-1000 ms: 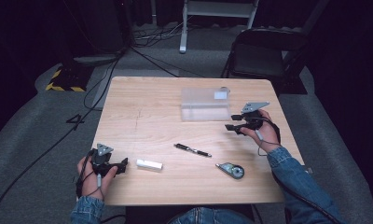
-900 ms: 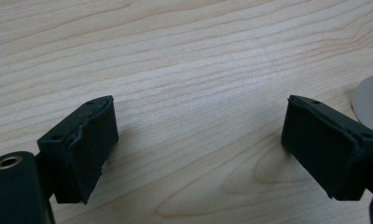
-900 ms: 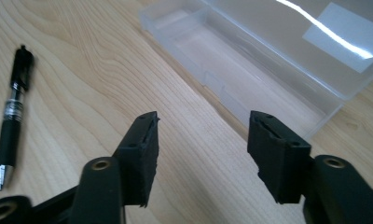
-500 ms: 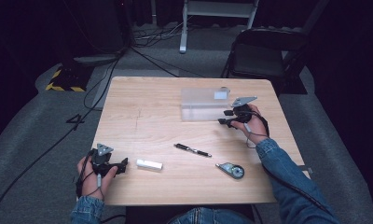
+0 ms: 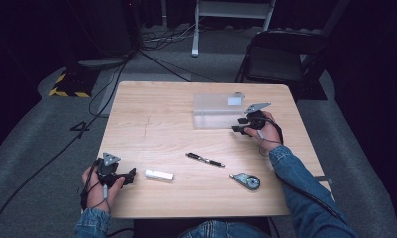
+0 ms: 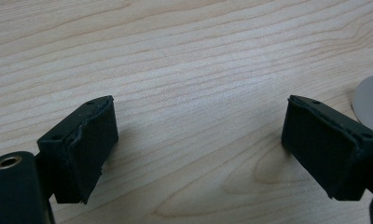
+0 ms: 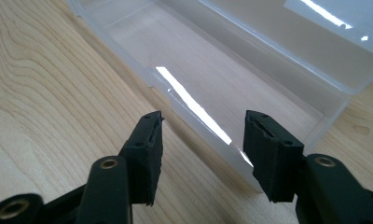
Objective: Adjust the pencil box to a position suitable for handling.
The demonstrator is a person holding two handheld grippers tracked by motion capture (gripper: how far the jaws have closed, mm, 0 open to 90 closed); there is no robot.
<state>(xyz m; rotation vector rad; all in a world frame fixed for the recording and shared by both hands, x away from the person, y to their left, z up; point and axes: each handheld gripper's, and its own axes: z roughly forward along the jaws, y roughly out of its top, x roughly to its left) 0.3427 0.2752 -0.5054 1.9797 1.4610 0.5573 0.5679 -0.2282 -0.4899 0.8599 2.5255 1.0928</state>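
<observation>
A light wooden desk (image 5: 152,124) with visible grain stands on grey carpet in a dark room. Behind it are a black folding chair (image 5: 278,57), the white legs of a stand (image 5: 233,12), a yellow-and-black striped block (image 5: 70,85) on the floor at the far left, and black cables (image 5: 107,89) trailing across the carpet.

A person in denim sleeves sits at the near edge, holding a pair of tongs in each hand. The right tongs (image 5: 239,125) sit at the right end of a clear plastic box (image 5: 216,110) that lies open on the far right part of the desk. In the right gripper view the right tongs (image 7: 202,140) are open, their jaws either side of the box's near wall (image 7: 194,114) without pinching it; the box is empty and its raised lid carries a white label (image 7: 334,18).

The left tongs (image 5: 129,176) rest at the near left corner of the desk, jaws spread wide and holding nothing. In the left gripper view the left tongs (image 6: 198,140) face bare wood.

Near the front lie a white eraser-like block (image 5: 159,174) just beside the left tongs, a black pen (image 5: 205,159) in the middle, and a correction tape dispenser (image 5: 246,181) to the right.
</observation>
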